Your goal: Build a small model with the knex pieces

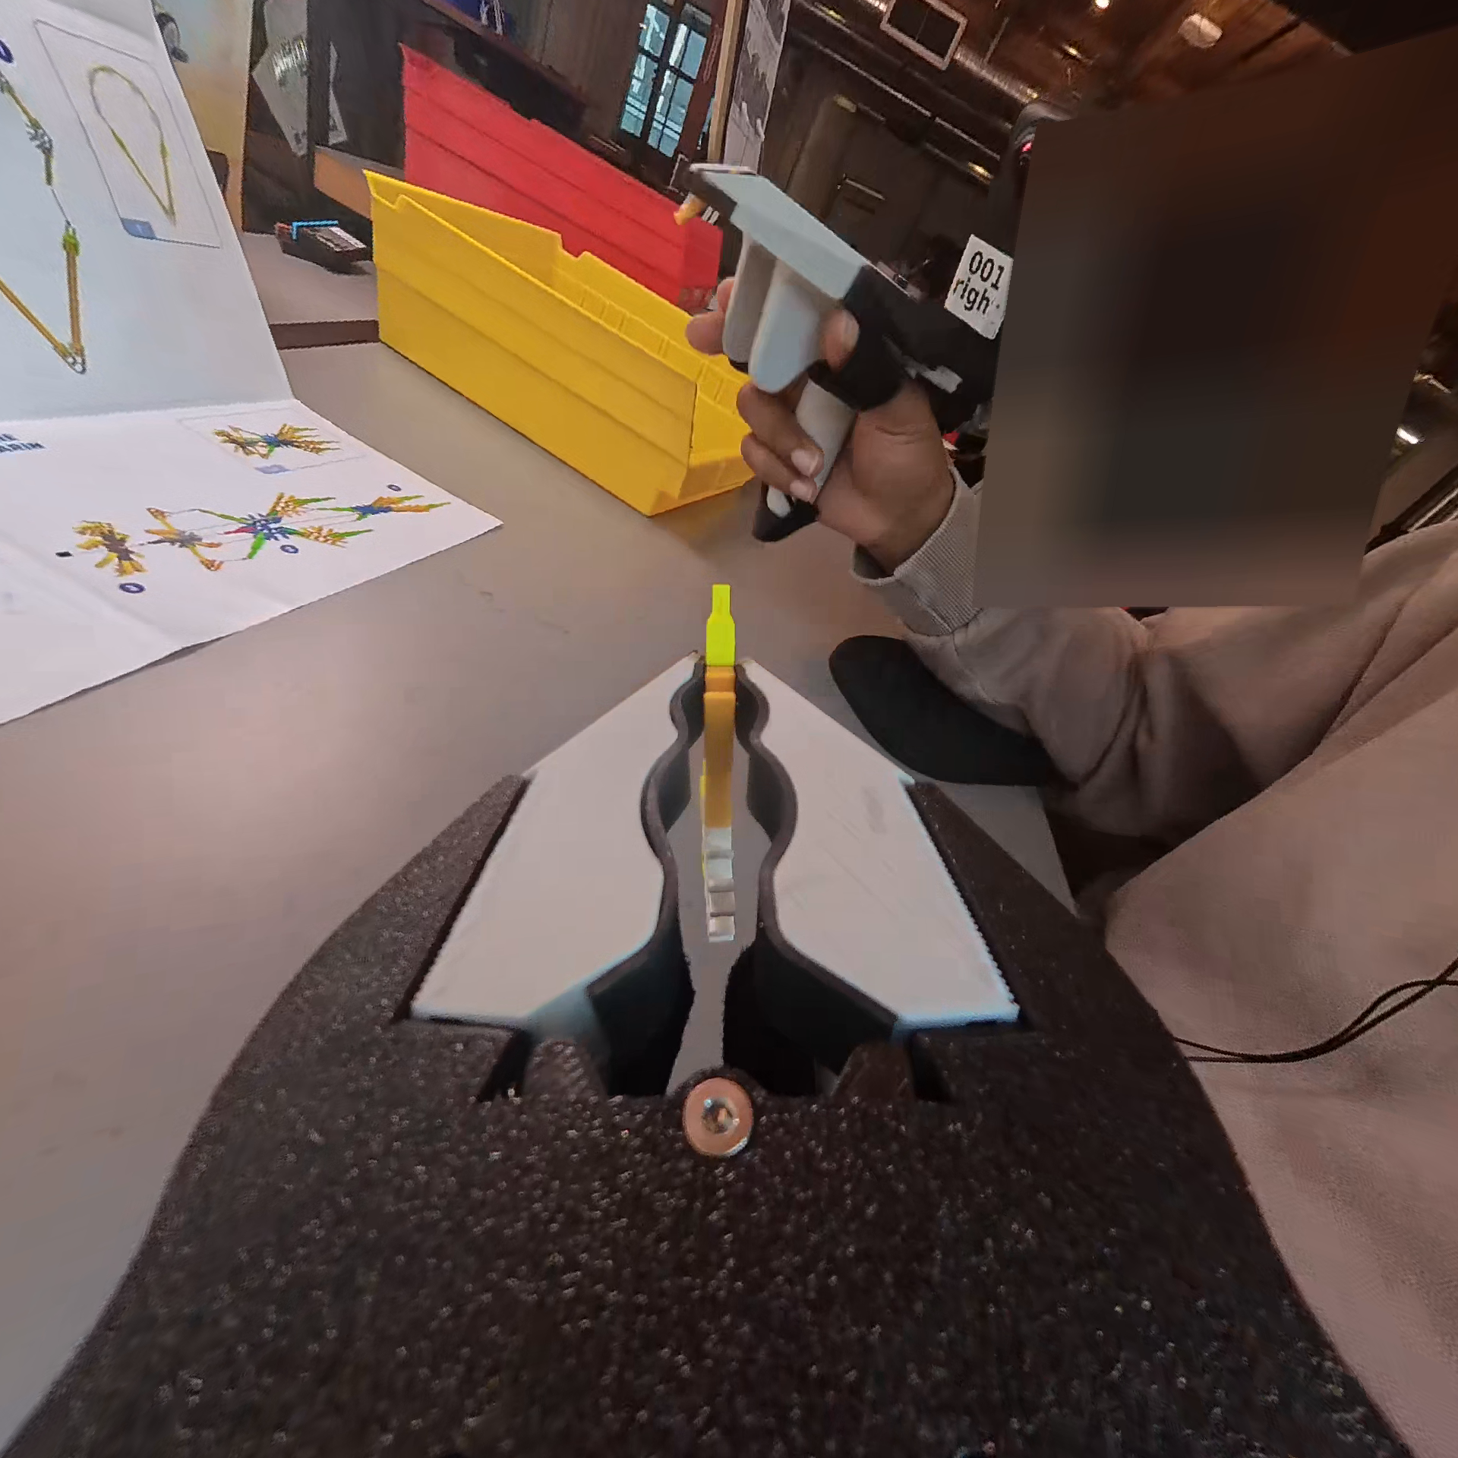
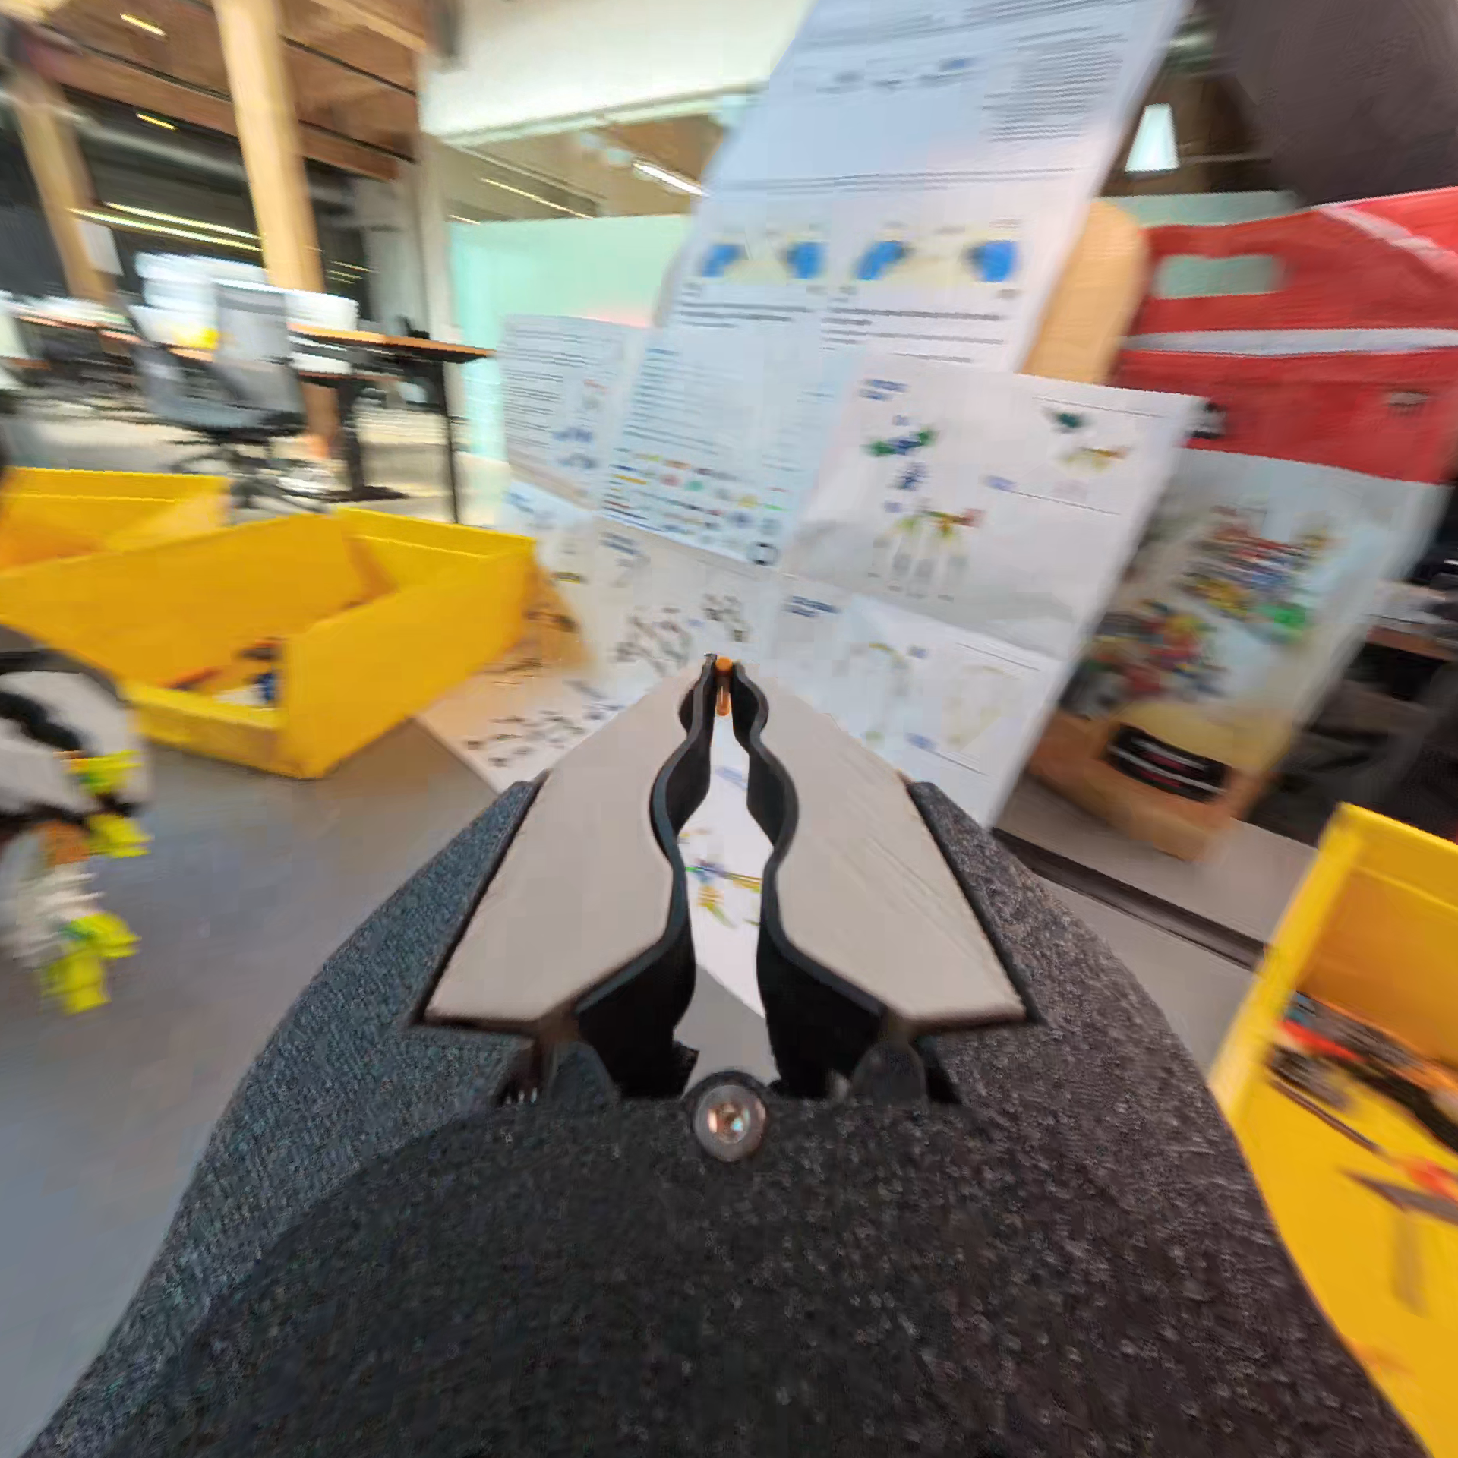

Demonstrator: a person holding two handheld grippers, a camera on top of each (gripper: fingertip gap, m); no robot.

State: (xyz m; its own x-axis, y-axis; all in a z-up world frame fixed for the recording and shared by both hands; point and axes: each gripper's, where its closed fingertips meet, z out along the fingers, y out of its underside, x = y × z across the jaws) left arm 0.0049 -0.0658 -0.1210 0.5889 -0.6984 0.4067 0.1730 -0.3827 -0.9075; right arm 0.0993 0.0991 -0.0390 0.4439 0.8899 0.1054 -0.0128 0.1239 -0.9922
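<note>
a: left gripper (image 1: pixel 719 671) — how is it seen?
b: clenched on a small assembly (image 1: pixel 719 757) of plastic toy rods. an orange piece is pinched between the tips, a lime-green end (image 1: pixel 720 631) is pushed out past them, and a pale grey segment is seen nearer the camera, in the gap between the fingers. the whole is held above the grey bench (image 1: pixel 394 789).

a: and the right gripper (image 2: pixel 719 680)?
b: clenched as well, on a small orange piece (image 2: pixel 720 685) nipped at the very tips. in the left wrist view the same gripper (image 1: pixel 698 201) is noted raised over the bench, its handle wrapped by a hand (image 1: pixel 836 442) in a pale sleeve, an orange bit at its tip.

a: surroundings on the left wrist side?
b: a long yellow bin (image 1: pixel 552 355) is set on the bench, a red bin (image 1: pixel 536 181) just behind it. an unfolded instruction sheet (image 1: pixel 197 521) with coloured diagrams is laid flat at the left, another sheet propped upright behind it.

a: right wrist side?
b: much motion blur is recorded. open yellow bins (image 2: pixel 260 623) with small parts are seen at left, another yellow bin (image 2: pixel 1341 1104) at the right edge. printed sheets (image 2: pixel 868 489) are propped upright ahead, a red container (image 2: pixel 1302 347) behind them. at the far left a blurred white, lime and orange shape is noted; what it is cannot be told.
</note>
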